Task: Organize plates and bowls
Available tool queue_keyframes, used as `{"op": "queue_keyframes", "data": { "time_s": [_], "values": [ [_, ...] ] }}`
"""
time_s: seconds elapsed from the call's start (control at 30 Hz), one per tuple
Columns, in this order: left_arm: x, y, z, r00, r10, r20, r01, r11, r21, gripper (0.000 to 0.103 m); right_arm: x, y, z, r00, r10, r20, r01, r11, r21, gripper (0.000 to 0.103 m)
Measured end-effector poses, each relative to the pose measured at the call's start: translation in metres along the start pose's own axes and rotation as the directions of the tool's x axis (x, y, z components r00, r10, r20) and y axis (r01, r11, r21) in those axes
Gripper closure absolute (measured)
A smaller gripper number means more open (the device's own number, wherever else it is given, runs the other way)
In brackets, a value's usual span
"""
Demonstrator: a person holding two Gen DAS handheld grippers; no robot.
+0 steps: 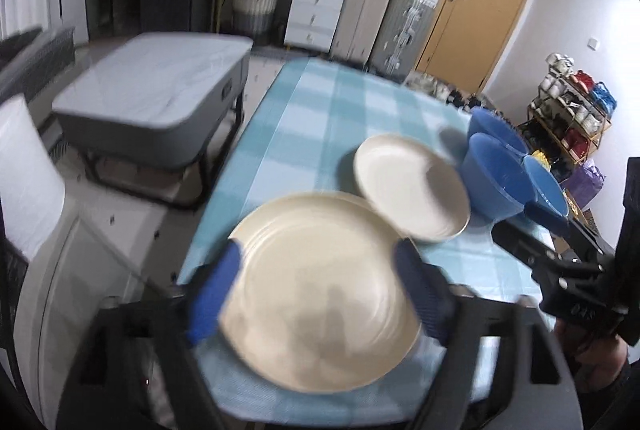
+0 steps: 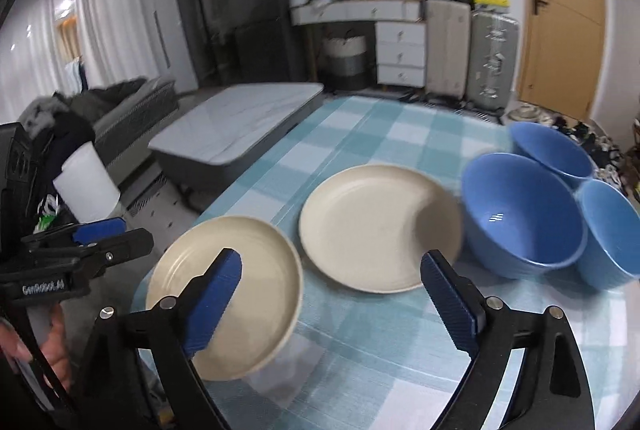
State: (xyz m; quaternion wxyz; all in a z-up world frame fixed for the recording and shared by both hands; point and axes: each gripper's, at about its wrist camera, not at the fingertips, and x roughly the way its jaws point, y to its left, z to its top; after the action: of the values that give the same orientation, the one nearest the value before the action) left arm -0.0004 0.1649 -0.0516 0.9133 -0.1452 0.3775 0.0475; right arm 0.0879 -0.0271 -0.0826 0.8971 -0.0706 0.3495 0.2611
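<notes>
Both grippers, left and right, gape empty above two round cream plates; next, stacking them beside three blue bowls

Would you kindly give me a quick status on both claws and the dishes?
Left claw open, empty. Right claw open, empty. Two plates side by side, three bowls clustered beside them. Nothing in the way.

plates: cream, smooth, matt
bowls: blue, slight gloss
tablecloth: checked cloth
finger pads: ribbed blue
</notes>
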Motion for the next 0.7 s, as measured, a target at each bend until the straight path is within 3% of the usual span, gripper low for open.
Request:
{"op": "queue_keyframes", "data": {
  "time_s": [0.17, 0.4, 0.53, 0.7],
  "values": [
    [-0.013, -0.035, 0.005, 0.99, 0.051, 0.128, -0.056, 0.998, 0.039, 0.003, -0.033, -0.021, -0.007, 0.995, -0.051, 0.081, 0.045, 0.997, 0.066, 0.003],
    [-0.025, -0.077, 0.006, 0.972, 0.026, 0.234, -0.056, 0.991, 0.121, 0.0, -0.087, -0.045, -0.017, 0.968, -0.127, 0.215, 0.106, 0.988, 0.108, 0.002],
    [-0.026, -0.104, 0.004, 0.967, -0.003, 0.254, -0.051, 0.978, 0.204, 0.0, -0.112, -0.059, -0.023, 0.953, -0.171, 0.249, 0.136, 0.979, 0.153, 0.002],
    [-0.027, -0.122, 0.002, 0.968, -0.036, 0.247, -0.024, 0.971, 0.236, 0.0, -0.142, -0.077, -0.037, 0.915, -0.28, 0.291, 0.223, 0.951, 0.214, 0.002]
  ]
}}
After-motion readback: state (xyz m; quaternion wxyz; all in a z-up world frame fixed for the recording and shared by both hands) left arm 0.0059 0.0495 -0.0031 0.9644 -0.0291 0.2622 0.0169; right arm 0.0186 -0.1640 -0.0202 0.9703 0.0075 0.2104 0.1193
